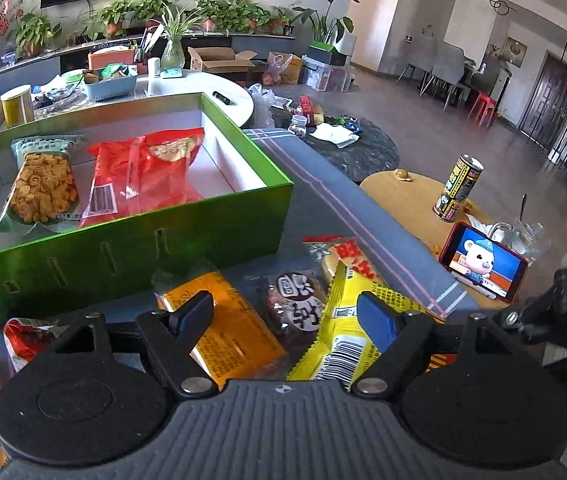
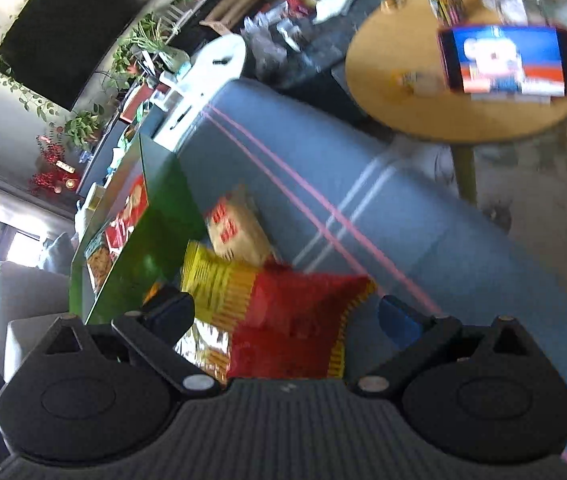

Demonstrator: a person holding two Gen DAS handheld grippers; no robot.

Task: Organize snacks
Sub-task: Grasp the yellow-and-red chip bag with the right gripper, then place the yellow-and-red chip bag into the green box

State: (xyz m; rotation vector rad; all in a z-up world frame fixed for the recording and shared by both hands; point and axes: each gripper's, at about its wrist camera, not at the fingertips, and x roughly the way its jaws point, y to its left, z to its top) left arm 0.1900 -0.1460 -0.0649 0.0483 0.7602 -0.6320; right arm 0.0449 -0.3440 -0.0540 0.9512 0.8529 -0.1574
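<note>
The left hand-held gripper [image 1: 285, 312] is held with its jaws wide apart and empty above the loose snack packets lying on the grey-blue cloth surface [image 1: 323, 184]. The right hand-held gripper [image 2: 283, 316] is likewise spread wide; a red-and-yellow packet [image 2: 283, 320] lies between its fingers, but contact cannot be confirmed because the right wrist view is blurred.

Risks, as judged from this position:
- The packets overlap one another. If the jaws are closed here, two packets may be pinched together, or a slick wrapper may slide out.
- The orange packet [image 1: 223, 324], the dark round-labelled packet [image 1: 295, 304] and the yellow packet [image 1: 347, 320] all lie under the left jaws, so the wrong one may be taken.
- The near wall of the green box [image 1: 131, 244] stands just beside the pile; a low carry may catch a packet on it.

Count: one green box is present, already holding two bags, a clear bag of fried snacks [image 1: 43, 188] and a red bag [image 1: 143, 172]. At least five loose packets are visible outside it. Two grippers are in use.
</note>
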